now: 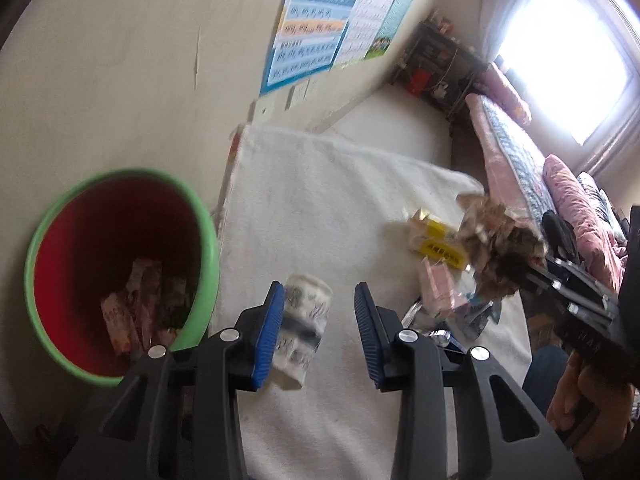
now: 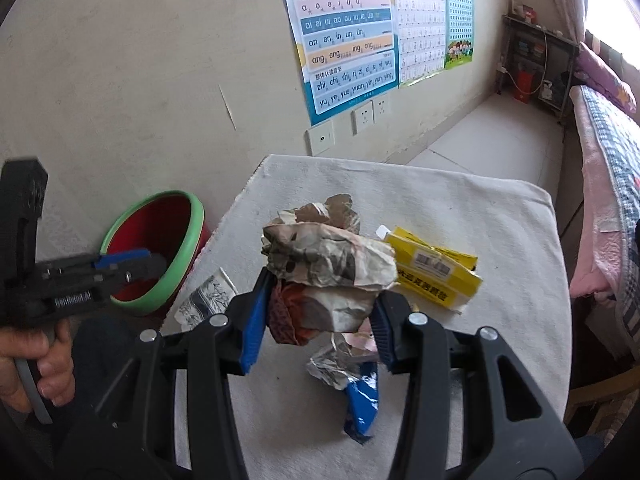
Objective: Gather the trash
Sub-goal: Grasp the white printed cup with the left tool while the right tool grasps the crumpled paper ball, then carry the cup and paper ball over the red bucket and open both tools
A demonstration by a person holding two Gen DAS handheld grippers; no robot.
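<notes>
A red bin with a green rim [image 1: 120, 276] stands on the floor left of the table and holds several wrappers; it also shows in the right wrist view [image 2: 160, 252]. My left gripper [image 1: 320, 316] is open and empty, above a black-and-white printed wrapper [image 1: 304, 320] at the table's left edge, also in the right wrist view [image 2: 206, 298]. My right gripper [image 2: 316, 320] is shut on a crumpled brown paper ball [image 2: 332, 264], held above the table; the ball also shows in the left wrist view [image 1: 500, 240]. A yellow box [image 2: 436, 276], a pink wrapper [image 1: 438, 288] and a blue-silver wrapper [image 2: 356, 388] lie on the table.
The table is covered with a white cloth [image 2: 460, 208]. Wall posters [image 2: 344, 32] and sockets [image 2: 362, 116] are behind it. A bed with pink bedding [image 2: 604, 184] stands to the right, a dark shelf [image 2: 536, 64] in the far corner.
</notes>
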